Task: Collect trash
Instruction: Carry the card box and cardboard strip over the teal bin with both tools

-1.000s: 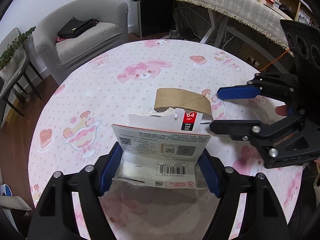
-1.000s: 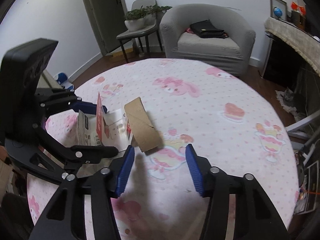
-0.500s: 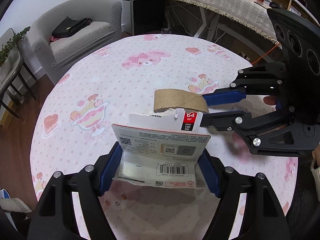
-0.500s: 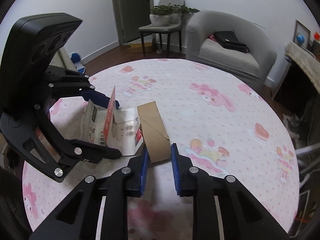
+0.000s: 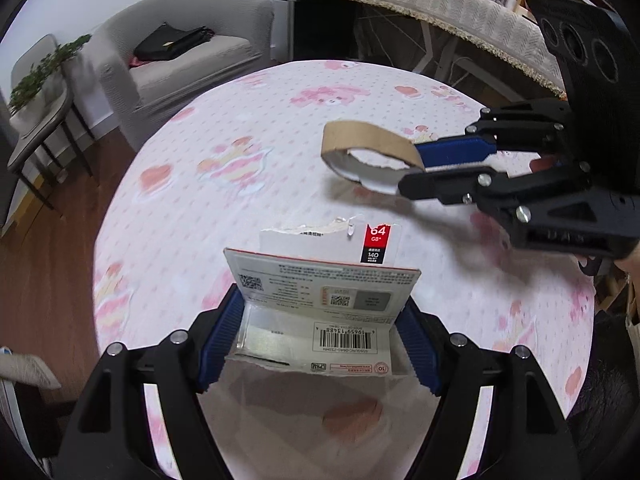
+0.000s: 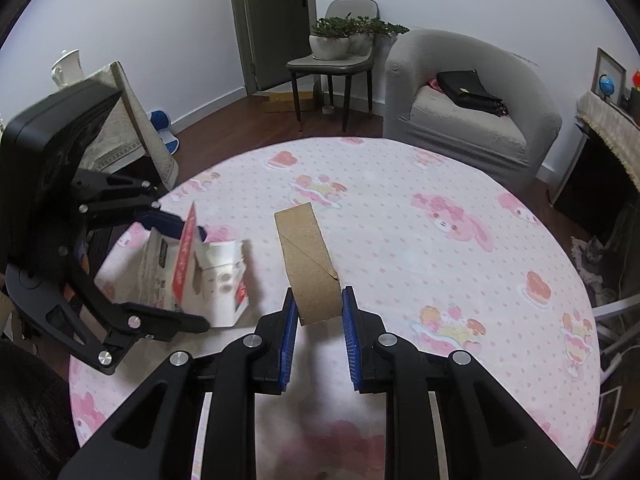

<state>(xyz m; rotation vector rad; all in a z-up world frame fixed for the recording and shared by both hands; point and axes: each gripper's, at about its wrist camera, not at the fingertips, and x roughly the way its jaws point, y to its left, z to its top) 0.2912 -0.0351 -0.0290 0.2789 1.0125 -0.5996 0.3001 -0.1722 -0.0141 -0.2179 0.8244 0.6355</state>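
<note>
Above the table's [image 6: 460,240] middle, clear of the pink cloth, two pieces of trash, both in my fingers.

Item 1: tape core [image 6: 310,268], brown cardboard ring, tape all used. Held by my right gripper [image 6: 319,326], whose fingers have just been closing; they now pinch the ring's near end across its width, one pad on each rim. Lifted, with its shadow on the cloth below. Handling, as I judge it: very light, fairly stiff across the width, but the loop is already squashed to an oval in the left view [image 5: 370,152], so it gives when squeezed flat-on. Rough surface, unlikely to slip. Not fragile; crushing it costs nothing. Best hold: where I have it, across the rims.

Item 2: card pack [image 5: 324,304], torn retail packaging for a memory card, white with red trim, barcode facing me. Held by my left gripper [image 5: 320,332], fingers set wide and pressing on its two side edges. It sits folded, one flap upright, and a ragged white flap sticks out ahead. Handling, as I judge it: light, thin, bends easily, glossy and so a little slippery. A hard squeeze would buckle it inward; firm but modest pressure on the side edges suits it.

No bin in either view.
</note>
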